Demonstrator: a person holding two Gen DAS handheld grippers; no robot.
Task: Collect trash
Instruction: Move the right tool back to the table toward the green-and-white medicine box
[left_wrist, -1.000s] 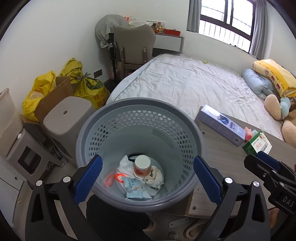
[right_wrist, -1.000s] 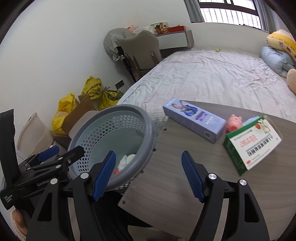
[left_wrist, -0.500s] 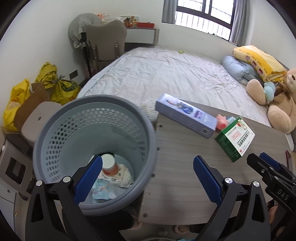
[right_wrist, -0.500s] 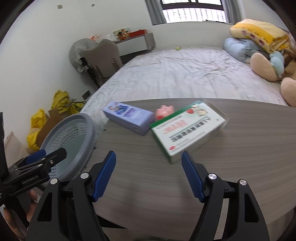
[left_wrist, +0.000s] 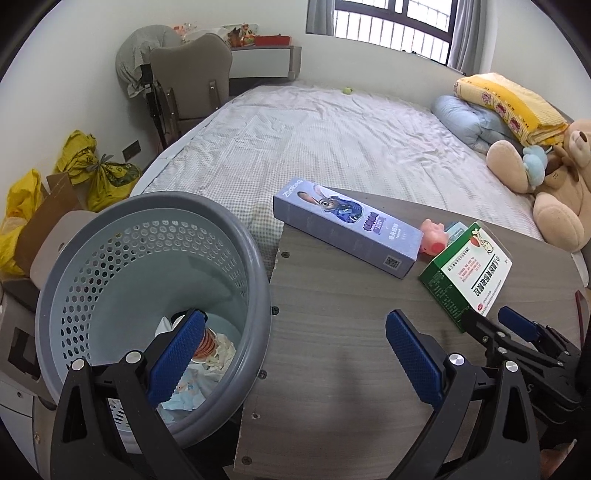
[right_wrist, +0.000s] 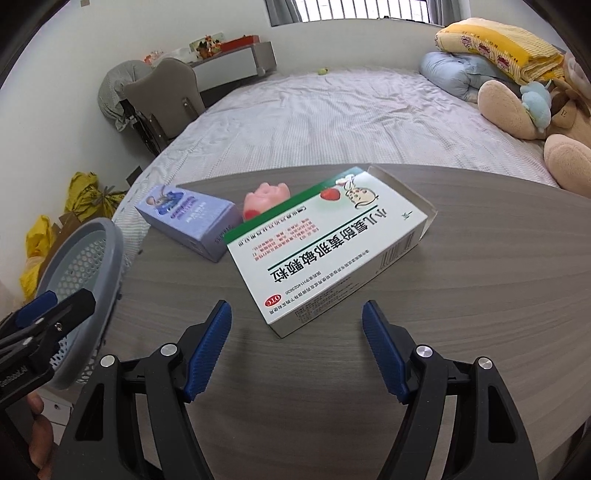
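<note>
Three items on our table: we count a long lilac cardboard box printed with a cartoon rabbit (left_wrist: 347, 225), a small pink toy pig (left_wrist: 434, 236) and a green-and-white medicine carton with red print (right_wrist: 325, 247)
Table: our grey wood-grain table (right_wrist: 480, 277) stands at the foot of a bed with a pale checked sheet (left_wrist: 332, 140)
Medicine carton: it lies flat, its far end flap open; the pig sits just behind it, touching or nearly touching the lilac box, which lies to the left
Right gripper (right_wrist: 295, 347): our blue-padded fingers (right_wrist: 208, 350) stand well apart and hold nothing; they hover over the bare tabletop, with the near end of the medicine carton just ahead of the gap between them
Left gripper (left_wrist: 291, 362): we see its fingers (left_wrist: 177, 360) spread wide and empty, one over the bin, the other over the table edge
Bin: our round grey perforated plastic basket (left_wrist: 236, 229) stands off the table's left edge, close beside it
Trash in bin: crumpled paper, a pale blue wrapper and a small round container lie at the bottom (left_wrist: 218, 350), partly hidden behind the left finger
Person: we glimpse part of a hand (right_wrist: 37, 435) at the lower left of the right wrist view
</note>
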